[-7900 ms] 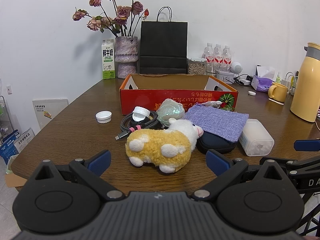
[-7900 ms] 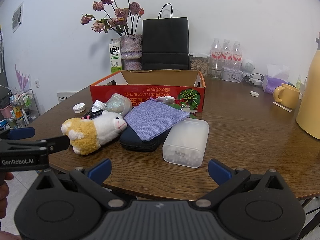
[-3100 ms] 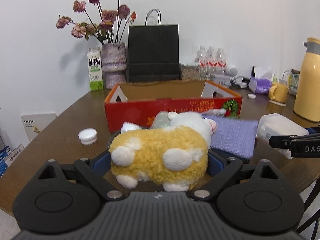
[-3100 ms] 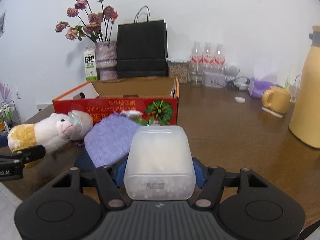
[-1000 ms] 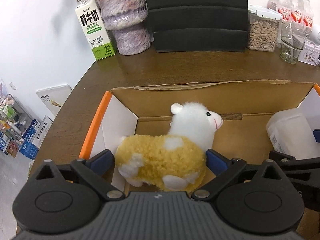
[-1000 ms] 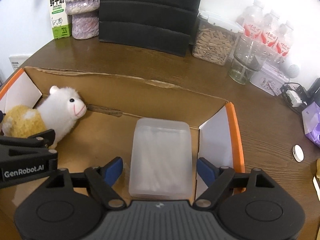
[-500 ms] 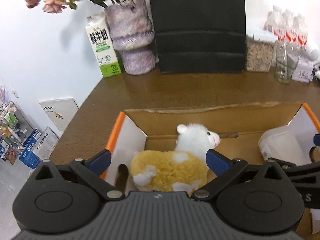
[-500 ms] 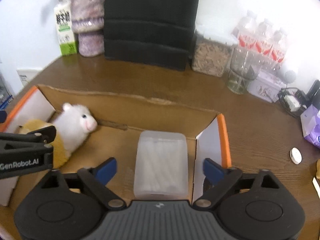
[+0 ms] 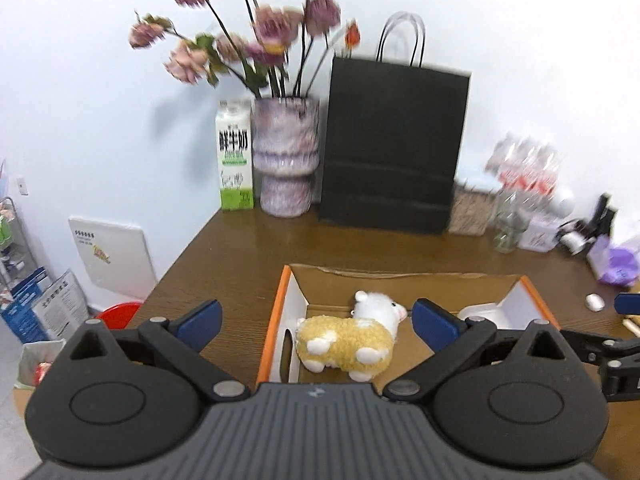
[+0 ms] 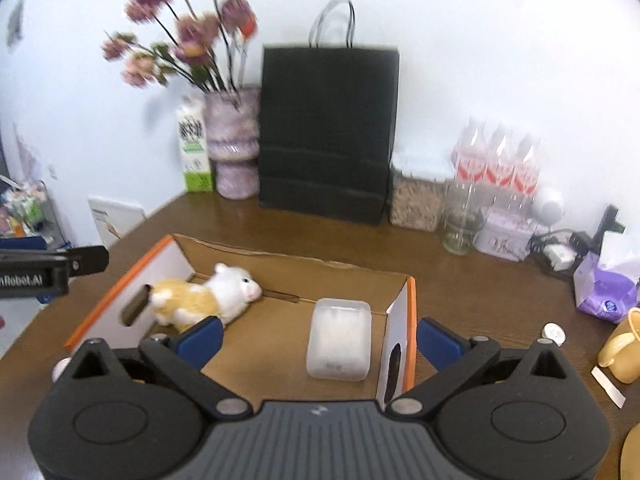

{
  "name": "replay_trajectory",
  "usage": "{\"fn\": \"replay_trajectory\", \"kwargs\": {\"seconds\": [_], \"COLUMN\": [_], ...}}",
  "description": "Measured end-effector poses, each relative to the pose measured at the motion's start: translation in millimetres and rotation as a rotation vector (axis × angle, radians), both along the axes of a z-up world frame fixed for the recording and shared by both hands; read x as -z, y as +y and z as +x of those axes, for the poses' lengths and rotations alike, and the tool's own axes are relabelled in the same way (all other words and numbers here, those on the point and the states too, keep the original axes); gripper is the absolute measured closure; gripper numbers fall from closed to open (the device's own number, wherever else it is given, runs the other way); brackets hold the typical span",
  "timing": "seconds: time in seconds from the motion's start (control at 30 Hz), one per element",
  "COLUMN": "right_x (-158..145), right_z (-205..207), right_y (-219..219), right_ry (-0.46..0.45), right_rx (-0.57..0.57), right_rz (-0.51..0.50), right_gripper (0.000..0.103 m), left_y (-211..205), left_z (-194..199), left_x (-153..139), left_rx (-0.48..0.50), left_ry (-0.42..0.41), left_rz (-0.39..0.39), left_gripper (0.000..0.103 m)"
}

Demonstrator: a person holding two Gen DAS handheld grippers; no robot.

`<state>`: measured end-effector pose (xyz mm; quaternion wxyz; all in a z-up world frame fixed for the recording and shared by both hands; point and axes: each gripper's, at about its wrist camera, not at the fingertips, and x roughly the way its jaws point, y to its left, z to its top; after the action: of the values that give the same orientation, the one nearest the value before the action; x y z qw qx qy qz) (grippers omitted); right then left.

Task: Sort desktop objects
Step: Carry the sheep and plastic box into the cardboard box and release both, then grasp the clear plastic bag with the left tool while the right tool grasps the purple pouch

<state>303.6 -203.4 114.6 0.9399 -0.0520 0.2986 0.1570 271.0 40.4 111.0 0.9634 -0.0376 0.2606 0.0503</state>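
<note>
The left tongs [image 9: 316, 316] gape empty above the plush sheep [image 9: 348, 338], which lies in the cardboard box [image 10: 120, 292] on the tabletop [image 10: 480, 280]. The right tongs [image 10: 320, 336] are opening wide, empty, above the clear plastic case [image 10: 339, 344] at the box's right end.

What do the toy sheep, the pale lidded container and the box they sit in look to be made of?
Toy sheep: plush fabric, with curly yellow and white pile. Pale container: likely frosted plastic, translucent and matte, with rounded corners. Box: cardboard, with a ragged brown back edge, white inner end walls and orange rims.
</note>
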Motion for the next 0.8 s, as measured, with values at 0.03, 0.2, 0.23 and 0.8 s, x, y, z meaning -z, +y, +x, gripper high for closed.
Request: {"fn": "replay_trajectory", "kwargs": {"seconds": [0.03,0.2,0.23,0.8], "right_x": [-1.9,-0.5,2.5,93.8], "right_z": [-11.2,-74.8,-87.9,-210.9], "right_y": [-1.4,-10.4,-11.4,-2.4], "right_ry": [-0.017,-0.101,-0.119,-0.139], "right_rx": [-0.006,-0.031,-0.035,-0.051], "right_rz": [0.002,0.015,0.011,0.031], "right_gripper": [0.0,0.0,0.0,0.0], "left_y": [4.4,24.7,28.4,70.1], "left_z": [-11.0,-60.5,-69.3,-192.1], "left_x": [-1.2,7.4,10.8,100.7], "left_rx": [0.011,0.006,0.007,-0.063], "left_ry": [-0.019,-0.077,-0.083,-0.083], "left_rz": [-0.008,-0.021,-0.024,-0.048], "left_gripper": [0.0,0.0,0.0,0.0]}}
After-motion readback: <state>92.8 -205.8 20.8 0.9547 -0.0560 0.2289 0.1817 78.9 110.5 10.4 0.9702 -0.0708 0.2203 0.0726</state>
